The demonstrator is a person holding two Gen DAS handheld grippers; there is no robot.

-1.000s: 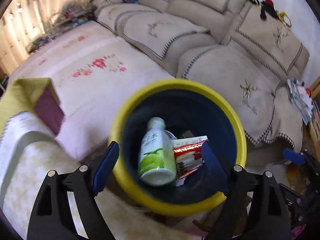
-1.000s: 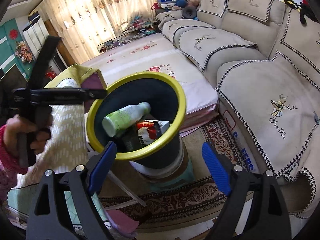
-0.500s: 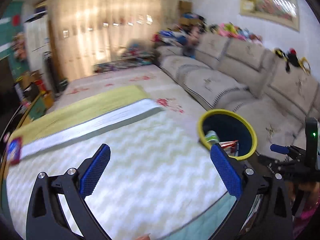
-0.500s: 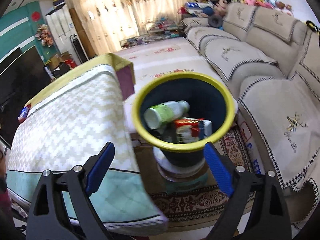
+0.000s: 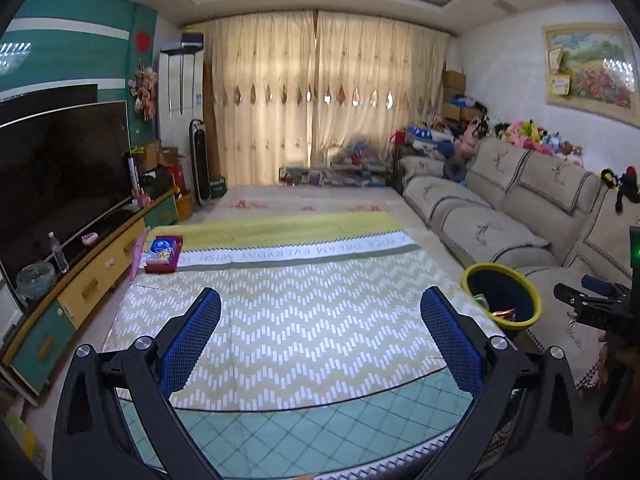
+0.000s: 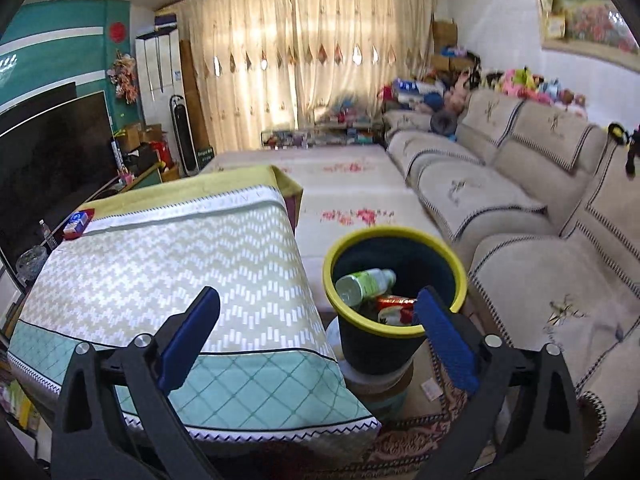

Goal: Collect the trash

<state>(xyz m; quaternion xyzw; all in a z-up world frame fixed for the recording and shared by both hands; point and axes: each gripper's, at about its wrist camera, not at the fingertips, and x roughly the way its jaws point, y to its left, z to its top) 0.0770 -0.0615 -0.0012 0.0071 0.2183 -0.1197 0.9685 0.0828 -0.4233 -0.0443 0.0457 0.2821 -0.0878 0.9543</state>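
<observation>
The left gripper [image 5: 320, 336] had swung up off the bin [image 5: 501, 300], now right of its wide-spread, empty fingers. The right gripper [image 6: 316, 334], also spread, faced the bottle [image 6: 365, 285] inside: trash deposited, likely searching next.

The trash bin [image 6: 394, 312] is standing just beside the table's [image 6: 168, 280] right edge, between the table and the sofa [image 6: 500, 208], with a bottle [image 6: 364, 285] and a snack wrapper [image 6: 394, 308] lying in it. A box [image 5: 163, 253] is lying on the table's far left corner, and the television [image 5: 60, 184] is standing left of the table. The curtains [image 5: 316, 100] are hanging behind everything.
</observation>
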